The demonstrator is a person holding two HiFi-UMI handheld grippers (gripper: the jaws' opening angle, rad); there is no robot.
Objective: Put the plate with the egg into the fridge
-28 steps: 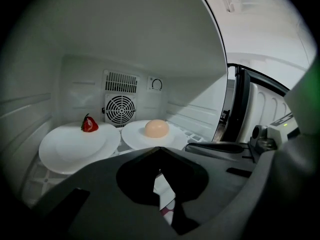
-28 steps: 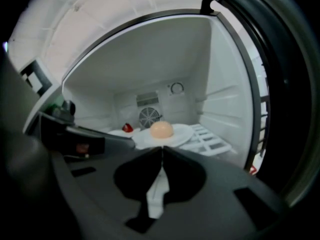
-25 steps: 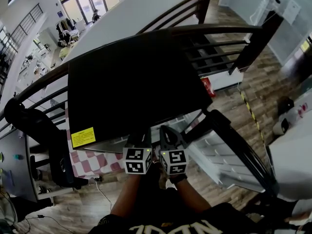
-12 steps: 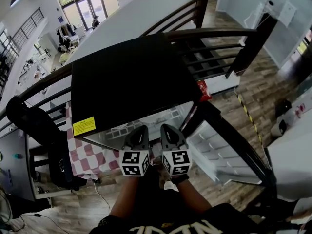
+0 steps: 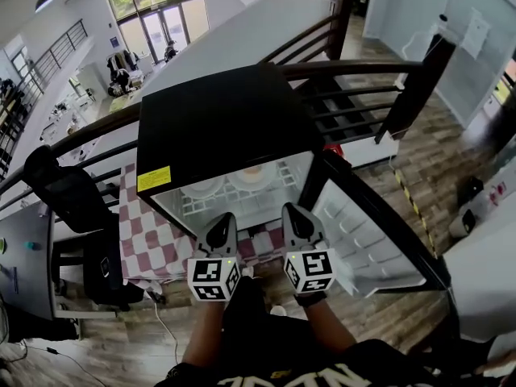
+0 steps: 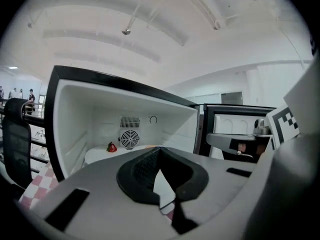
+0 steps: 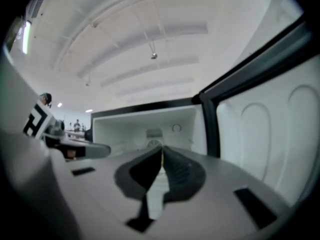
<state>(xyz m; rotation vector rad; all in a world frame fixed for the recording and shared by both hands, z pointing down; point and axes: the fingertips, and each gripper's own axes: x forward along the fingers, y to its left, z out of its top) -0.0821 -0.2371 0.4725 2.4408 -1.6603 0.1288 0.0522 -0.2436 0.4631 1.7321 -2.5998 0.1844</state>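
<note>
A small black fridge (image 5: pixel 218 127) stands open, its door (image 5: pixel 363 224) swung out to the right. On its white wire shelf lie two white plates: one (image 5: pixel 252 173) carries a pale orange thing, the other (image 5: pixel 203 187) lies to its left. In the left gripper view a plate (image 6: pixel 100 155) with a small red thing (image 6: pixel 111 147) shows inside. My left gripper (image 5: pixel 224 222) (image 6: pixel 159 151) and right gripper (image 5: pixel 293 214) (image 7: pixel 162 154) hover side by side just outside the fridge opening. Both are shut, with nothing between the jaws.
The fridge rests on a red-and-white checkered cloth (image 5: pixel 149 240). A black office chair (image 5: pixel 68 204) stands to the left, a dark railing (image 5: pixel 355 95) runs behind, and a white table edge (image 5: pixel 484 272) shows at the right over the wooden floor.
The view has pulled back, so the fridge's inside and its plates now show. Both grippers have drawn slightly apart and away from the opening, still shut.
</note>
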